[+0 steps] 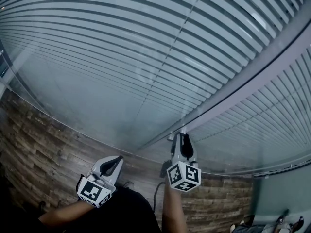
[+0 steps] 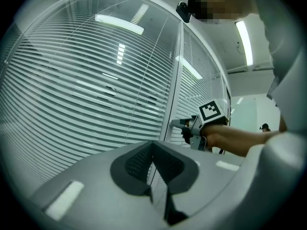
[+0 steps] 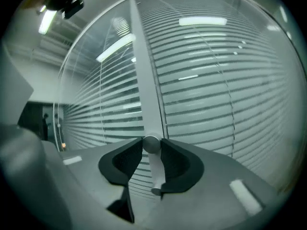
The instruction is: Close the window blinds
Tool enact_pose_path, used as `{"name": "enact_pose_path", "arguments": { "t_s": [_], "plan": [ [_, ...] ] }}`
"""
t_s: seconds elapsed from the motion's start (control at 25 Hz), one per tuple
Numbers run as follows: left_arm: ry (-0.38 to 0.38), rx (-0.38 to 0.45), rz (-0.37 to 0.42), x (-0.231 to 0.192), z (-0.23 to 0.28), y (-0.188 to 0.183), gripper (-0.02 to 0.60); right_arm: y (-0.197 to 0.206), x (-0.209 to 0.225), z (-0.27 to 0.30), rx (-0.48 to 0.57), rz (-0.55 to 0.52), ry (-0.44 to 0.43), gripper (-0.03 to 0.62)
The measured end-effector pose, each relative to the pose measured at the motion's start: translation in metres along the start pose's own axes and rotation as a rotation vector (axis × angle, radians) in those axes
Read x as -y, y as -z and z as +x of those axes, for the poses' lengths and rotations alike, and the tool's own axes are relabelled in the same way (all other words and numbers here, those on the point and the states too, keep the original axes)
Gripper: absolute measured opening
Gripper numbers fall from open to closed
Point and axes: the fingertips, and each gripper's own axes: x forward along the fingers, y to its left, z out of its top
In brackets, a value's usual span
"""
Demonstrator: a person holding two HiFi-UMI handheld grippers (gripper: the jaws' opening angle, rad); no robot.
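Note:
Horizontal white blinds (image 1: 121,57) hang behind glass, their slats tilted apart so gaps show between them. A grey frame post (image 1: 252,76) divides two panes. On that post sits a round metal knob (image 3: 151,145) with a short lever below it. My right gripper (image 1: 182,136) is shut on the knob, its pads (image 3: 169,157) against both sides. The left gripper view shows it (image 2: 176,124) reaching to the post (image 2: 175,80). My left gripper (image 1: 118,159) hangs lower left, away from the glass, shut with nothing in it (image 2: 152,145).
A wood-pattern floor (image 1: 43,144) runs along the base of the glass. A dark cable (image 1: 156,191) lies on it near my feet. Small items sit at the lower right corner (image 1: 282,222). A person stands far off down the corridor (image 2: 265,127).

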Motion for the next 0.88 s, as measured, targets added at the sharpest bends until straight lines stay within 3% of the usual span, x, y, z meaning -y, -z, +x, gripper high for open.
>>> {"name": "enact_pose_path", "arguments": {
  "t_s": [0.08,0.16,0.32,0.4,0.56,0.6,0.88],
  "plan": [
    [-0.003,0.0,0.0,-0.001,-0.001,0.0,0.0,0.0,-0.003,0.001,-0.04,-0.234,0.035,0.124],
    [-0.006,-0.001,-0.001,-0.002,-0.002,-0.001,0.0,-0.001,-0.007,0.001,-0.068,-0.402,0.058,0.125],
    [-0.006,-0.005,-0.005,-0.003,-0.004,0.002,0.0,0.001,-0.012,0.002,-0.09,-0.546,0.067,0.129],
    [-0.004,-0.01,-0.013,-0.002,-0.004,0.004,0.0,-0.001,-0.01,0.0,-0.07,-0.434,0.044,0.132],
    [-0.001,-0.017,-0.018,0.0,-0.002,0.003,0.0,0.004,0.001,-0.004,0.02,0.217,-0.081,0.155],
    [0.006,-0.017,-0.015,0.001,-0.001,0.003,0.0,0.006,0.002,-0.004,0.032,0.312,-0.097,0.152],
    [0.024,-0.026,-0.011,0.005,-0.004,0.011,0.0,0.005,0.001,-0.008,0.11,0.572,-0.102,0.125]
  ]
}}
